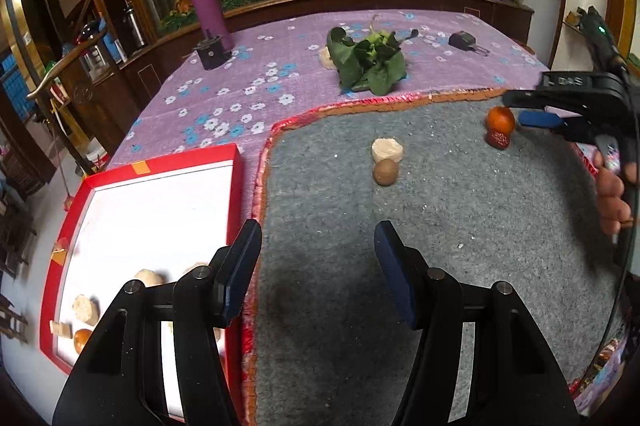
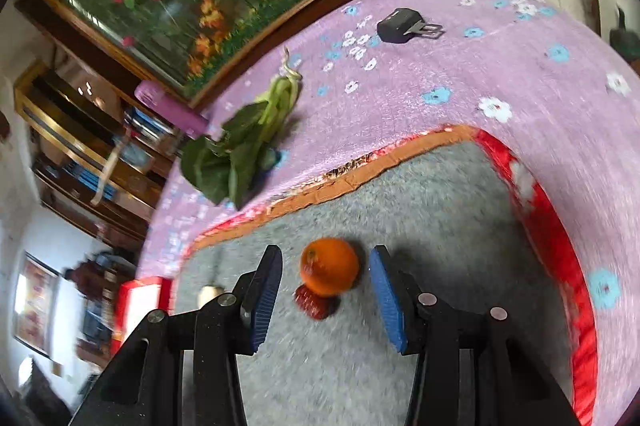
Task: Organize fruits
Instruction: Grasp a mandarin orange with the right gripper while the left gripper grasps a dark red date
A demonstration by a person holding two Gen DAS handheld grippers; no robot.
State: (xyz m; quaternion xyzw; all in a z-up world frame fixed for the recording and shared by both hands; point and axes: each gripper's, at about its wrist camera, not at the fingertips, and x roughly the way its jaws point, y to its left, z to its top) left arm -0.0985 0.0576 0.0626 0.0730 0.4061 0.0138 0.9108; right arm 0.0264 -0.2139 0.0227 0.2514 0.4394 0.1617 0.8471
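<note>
Left of the grey mat (image 1: 440,226) sits my red box (image 1: 236,185); my left gripper (image 1: 318,266) hangs wide open and empty over the mat's near edge. Far right on the mat, my right gripper (image 2: 326,290), spread wide, brackets the orange (image 2: 330,266), untouched, a date (image 2: 314,302) touching it. The right is nearer.

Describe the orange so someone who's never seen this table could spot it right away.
Find the grey mat on the purple tablecloth. Near its far right edge, between the open right gripper fingers, sits the orange: round, bright, touching a smaller dark-red wrinkled date.
</note>
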